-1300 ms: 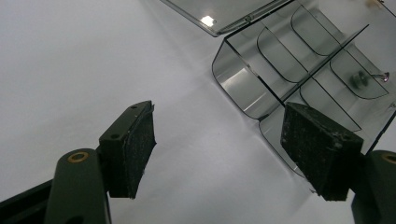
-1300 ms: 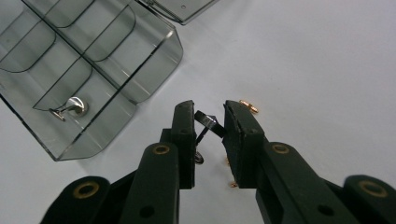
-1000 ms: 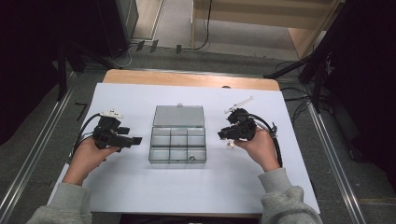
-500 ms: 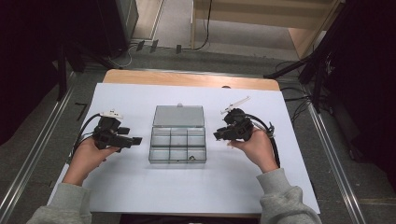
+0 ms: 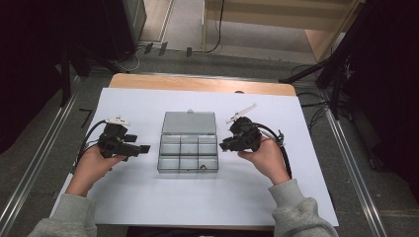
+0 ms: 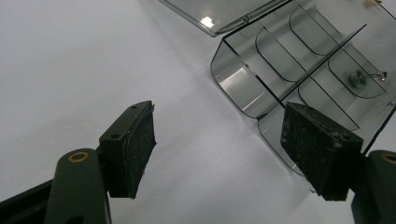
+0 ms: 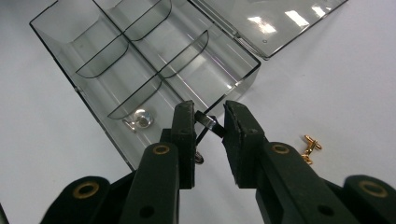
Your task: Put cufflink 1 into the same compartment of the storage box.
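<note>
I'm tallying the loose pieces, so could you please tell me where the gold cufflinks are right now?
In the right gripper view, the gold cufflinks lie on the white table at lower right, outside the clear box, just beyond the right hand-held gripper.

Bare tabletop (image 5: 138,197) lies either side of the open organizer box (image 5: 188,153); its flat lid (image 5: 188,122) blocks behind.

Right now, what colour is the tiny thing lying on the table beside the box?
Gold: the little cufflink on the white table, clearest in the right gripper view.
</note>
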Tool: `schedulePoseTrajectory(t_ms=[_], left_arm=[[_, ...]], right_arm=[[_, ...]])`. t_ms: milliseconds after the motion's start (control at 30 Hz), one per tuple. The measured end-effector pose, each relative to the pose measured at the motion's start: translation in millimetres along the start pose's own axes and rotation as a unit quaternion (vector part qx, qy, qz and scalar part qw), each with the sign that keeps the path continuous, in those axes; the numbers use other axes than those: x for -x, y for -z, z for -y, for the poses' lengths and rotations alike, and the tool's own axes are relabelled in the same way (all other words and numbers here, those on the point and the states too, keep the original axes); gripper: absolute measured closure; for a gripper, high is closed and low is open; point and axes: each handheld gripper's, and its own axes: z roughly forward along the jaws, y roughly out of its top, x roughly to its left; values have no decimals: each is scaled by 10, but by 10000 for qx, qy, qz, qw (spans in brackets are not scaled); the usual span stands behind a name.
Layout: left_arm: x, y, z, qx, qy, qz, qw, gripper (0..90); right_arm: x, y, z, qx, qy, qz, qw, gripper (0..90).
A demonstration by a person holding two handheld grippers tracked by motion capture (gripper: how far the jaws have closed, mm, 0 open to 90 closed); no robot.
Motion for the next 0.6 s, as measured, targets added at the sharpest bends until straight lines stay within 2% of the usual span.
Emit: schedulePoseTrajectory(t_ms=[600], left_arm=[[-2, -1, 1, -8, 10, -6, 10000, 270]], right_arm=[[-133, -110, -37, -45, 203, -174, 9996, 757]])
